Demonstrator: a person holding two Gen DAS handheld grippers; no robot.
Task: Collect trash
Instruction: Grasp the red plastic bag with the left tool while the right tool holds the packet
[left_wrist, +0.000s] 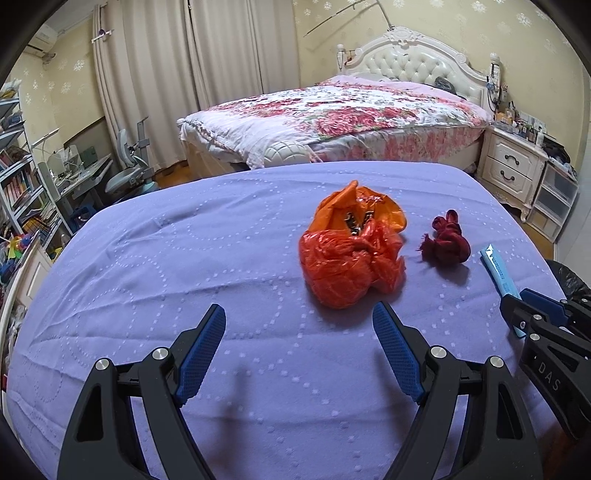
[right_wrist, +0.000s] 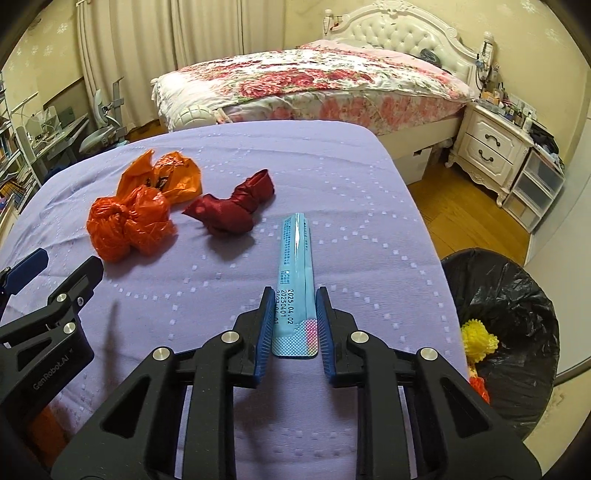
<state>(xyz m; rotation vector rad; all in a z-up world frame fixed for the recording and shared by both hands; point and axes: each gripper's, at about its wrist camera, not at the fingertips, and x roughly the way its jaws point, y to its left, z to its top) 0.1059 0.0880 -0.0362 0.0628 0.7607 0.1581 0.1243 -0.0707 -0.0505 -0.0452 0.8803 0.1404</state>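
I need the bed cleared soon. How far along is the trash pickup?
Done: some yellow and orange scraps already lie in the black-lined bin. In hand: the right gripper has its jaws around the blue packet. Left: the orange bags and dark red wad on the purple cover; the left gripper is open, empty.

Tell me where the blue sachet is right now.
The blue sachet lies on the purple cover, near end between the right claw's pads, right of the dark red wad.
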